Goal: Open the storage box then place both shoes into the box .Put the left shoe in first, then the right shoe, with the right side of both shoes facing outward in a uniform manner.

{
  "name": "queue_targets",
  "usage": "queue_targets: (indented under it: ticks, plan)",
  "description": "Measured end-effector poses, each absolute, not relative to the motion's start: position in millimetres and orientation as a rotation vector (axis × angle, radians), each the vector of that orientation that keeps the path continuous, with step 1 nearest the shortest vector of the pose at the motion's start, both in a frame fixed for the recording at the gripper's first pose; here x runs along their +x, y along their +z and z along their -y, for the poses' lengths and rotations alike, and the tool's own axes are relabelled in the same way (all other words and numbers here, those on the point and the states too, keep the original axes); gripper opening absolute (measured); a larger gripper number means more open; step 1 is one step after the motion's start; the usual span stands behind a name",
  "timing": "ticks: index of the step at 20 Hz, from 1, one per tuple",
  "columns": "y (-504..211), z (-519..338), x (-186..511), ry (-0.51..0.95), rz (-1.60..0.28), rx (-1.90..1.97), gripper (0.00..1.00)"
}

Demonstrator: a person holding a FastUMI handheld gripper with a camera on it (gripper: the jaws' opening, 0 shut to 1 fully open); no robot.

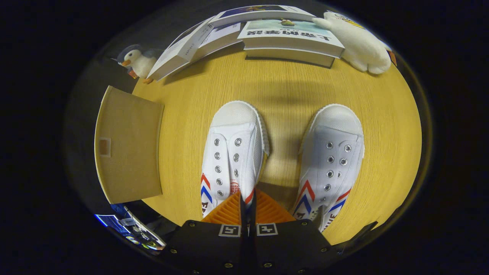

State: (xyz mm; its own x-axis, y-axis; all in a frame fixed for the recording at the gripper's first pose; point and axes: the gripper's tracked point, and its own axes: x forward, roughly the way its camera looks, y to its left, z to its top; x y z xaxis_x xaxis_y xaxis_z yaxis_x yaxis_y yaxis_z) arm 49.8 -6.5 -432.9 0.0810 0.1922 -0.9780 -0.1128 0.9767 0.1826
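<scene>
Desk inventory, seen from my tool, near to far.

My tool has its fingers together, clamped on the inner collar edge of the white canvas shoe with red and blue chevrons; a matching second white canvas shoe stands just beside it, apart; both rest on the round yellow wood-grain desk. A tan cardboard storage box lies off to the side; beyond are stacked books, a penguin plush and a white plush.

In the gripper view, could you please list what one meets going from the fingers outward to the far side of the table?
Gripper, shut on the edge of the left-hand shoe → bare table → books.
</scene>
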Motion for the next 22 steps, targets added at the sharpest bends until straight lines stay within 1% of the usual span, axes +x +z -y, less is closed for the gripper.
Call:
queue_targets:
  ticks: [3, 7, 11, 14, 18, 22]
  plan:
    - [-405.3, -5.5, 51.0, 0.249, -1.470, 0.061, 0.01]
    - [-348.4, -33.5, 55.0, 0.296, -1.437, 0.016, 0.01]
    - [-291.3, -85.7, 59.9, 0.387, -1.398, 0.017, 0.01]
    - [-262.5, -138.7, 62.3, 0.472, -1.379, 0.018, 0.01]
    - [-254.4, -203.8, 62.5, 0.559, -1.406, 0.007, 0.01]
    - [-269.0, -260.1, 64.9, 0.598, -1.426, -0.074, 0.01]
